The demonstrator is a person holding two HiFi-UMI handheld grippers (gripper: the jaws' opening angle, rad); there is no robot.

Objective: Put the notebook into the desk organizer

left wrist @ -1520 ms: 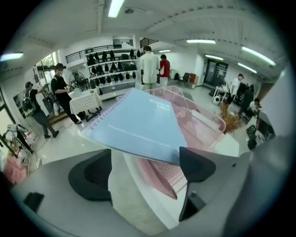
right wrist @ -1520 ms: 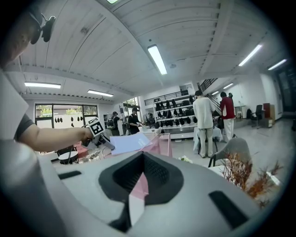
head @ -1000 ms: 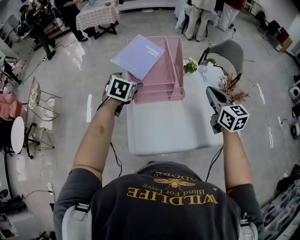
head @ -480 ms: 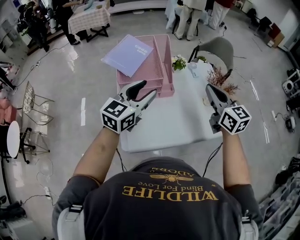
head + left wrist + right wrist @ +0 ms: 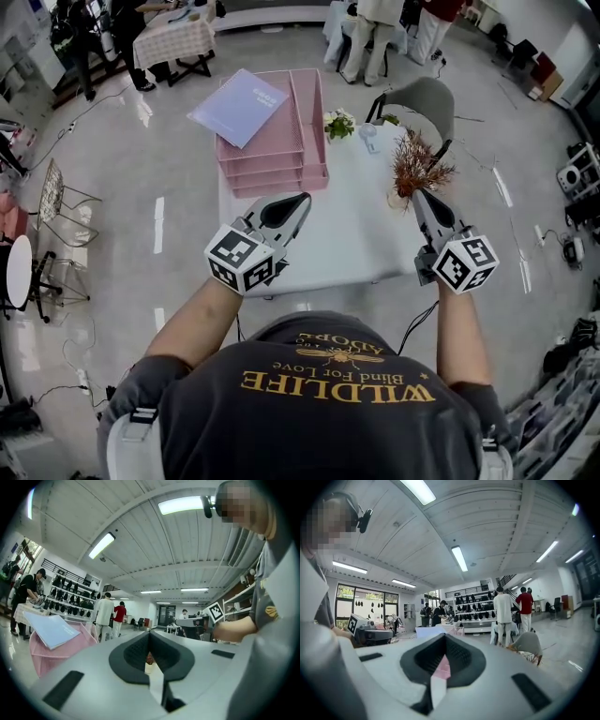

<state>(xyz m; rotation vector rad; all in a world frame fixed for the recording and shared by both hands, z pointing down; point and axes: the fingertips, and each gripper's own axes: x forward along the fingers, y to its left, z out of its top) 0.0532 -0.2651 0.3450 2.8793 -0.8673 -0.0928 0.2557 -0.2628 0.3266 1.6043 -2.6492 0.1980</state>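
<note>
Light: bright, even, indoor.
Sources: long ceiling strip lights, one of them glaring to plain white at the top of the left gripper view. Daylight enters through windows at the left of the right gripper view.
Floor: glossy, with pale streaked reflections.
Table: white, close to overexposed, shadows on it faint and soft.
Head view: sharp at the centre, strong barrel distortion, room lines bowed toward the edges.
Both gripper views: circular frame, black vignetted corners, background fairly sharp. The left gripper and right gripper lie close to the lens, soft and out of focus.
</note>
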